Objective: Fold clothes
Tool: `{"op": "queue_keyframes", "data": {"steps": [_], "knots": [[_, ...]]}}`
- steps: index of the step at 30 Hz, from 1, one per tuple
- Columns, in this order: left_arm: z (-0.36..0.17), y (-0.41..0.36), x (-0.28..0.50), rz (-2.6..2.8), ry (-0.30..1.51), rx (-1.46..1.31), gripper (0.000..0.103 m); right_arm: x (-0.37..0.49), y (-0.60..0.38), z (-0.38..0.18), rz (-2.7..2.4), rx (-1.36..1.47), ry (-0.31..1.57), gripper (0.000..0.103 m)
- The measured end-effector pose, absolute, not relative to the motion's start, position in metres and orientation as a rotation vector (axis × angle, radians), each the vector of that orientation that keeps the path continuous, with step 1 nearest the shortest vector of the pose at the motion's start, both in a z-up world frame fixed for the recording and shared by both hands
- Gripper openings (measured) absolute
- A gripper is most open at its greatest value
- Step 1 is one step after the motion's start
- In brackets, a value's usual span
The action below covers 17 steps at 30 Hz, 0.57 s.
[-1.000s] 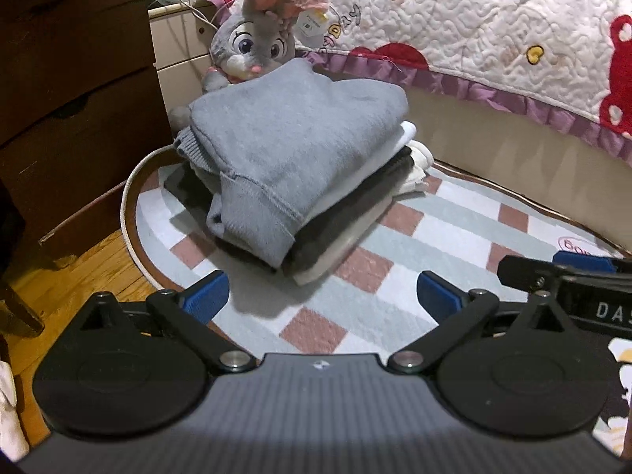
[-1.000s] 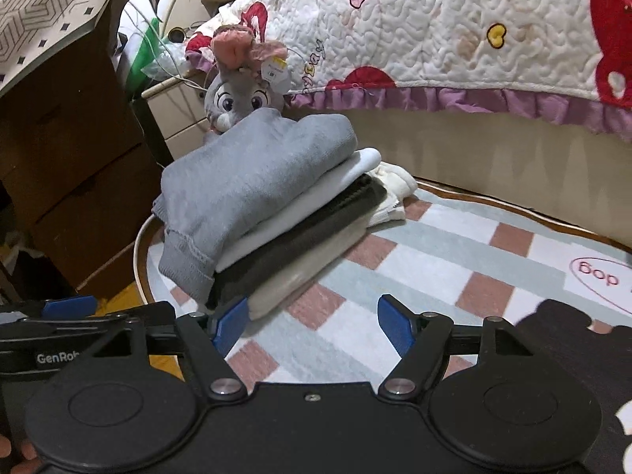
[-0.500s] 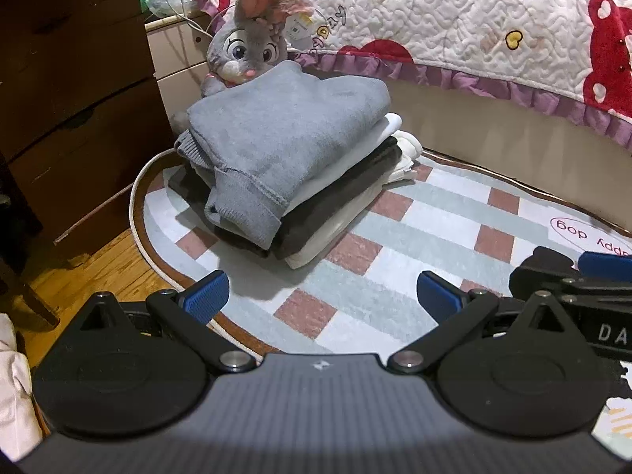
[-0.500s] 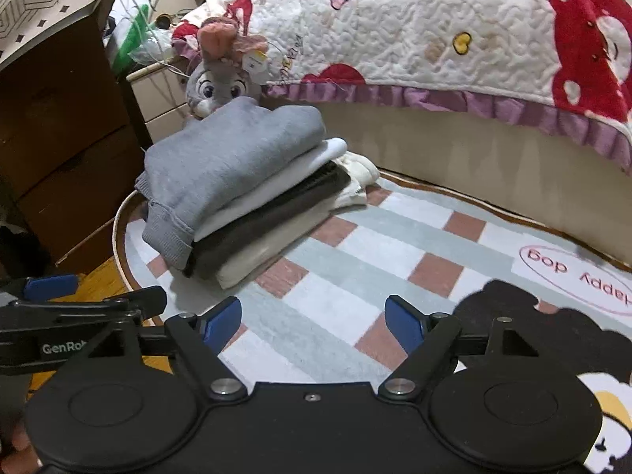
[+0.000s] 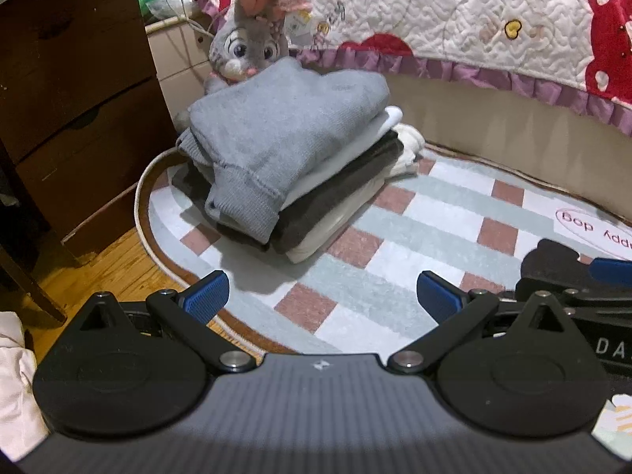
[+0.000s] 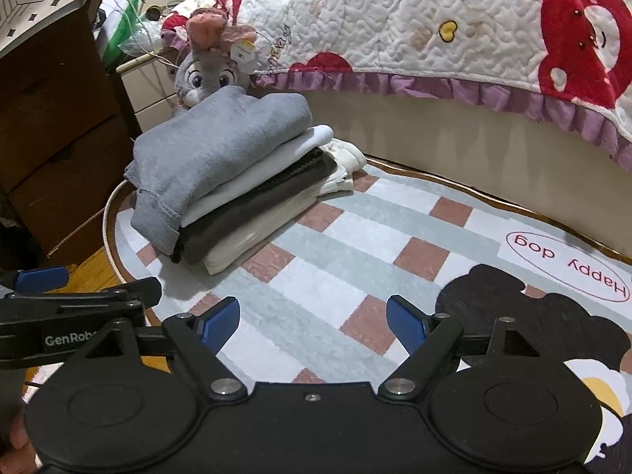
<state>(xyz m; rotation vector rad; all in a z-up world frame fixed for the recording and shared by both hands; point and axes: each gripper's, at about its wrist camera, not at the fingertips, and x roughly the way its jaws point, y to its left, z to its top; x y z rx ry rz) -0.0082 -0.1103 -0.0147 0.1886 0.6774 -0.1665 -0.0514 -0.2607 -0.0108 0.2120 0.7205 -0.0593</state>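
holding both grippers over the rug [image 5: 426, 213], i see the left gripper [image 5: 322, 296] and right gripper [image 6: 314, 322] spread apart, empty. folded clothes [image 5: 292, 158] sit stacked upper left of the frame, perhaps four layers, before a plush rabbit [image 5: 252, 39].

We read "Happy dog", upside down to us, inside a pink oval on the rug [image 6: 395, 213]; in the left wrist view only "ppy dog" of it shows; we read "GenRob", cut off, on the left gripper [image 6: 71, 316]; we read "DA", cut off, on the right gripper [image 5: 584, 316]; the tag on the plush rabbit [image 6: 205, 75] is illegible.
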Motion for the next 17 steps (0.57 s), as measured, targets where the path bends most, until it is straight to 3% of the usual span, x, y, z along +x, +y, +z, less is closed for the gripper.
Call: {"op": "queue_keyframes", "data": {"steps": [17], "knots": [[-0.025,-0.110,-0.003,-0.134,0.724,0.193,0.103,-0.047,-0.259,-0.022,-0.060,0.208,0.758,0.085]]}}
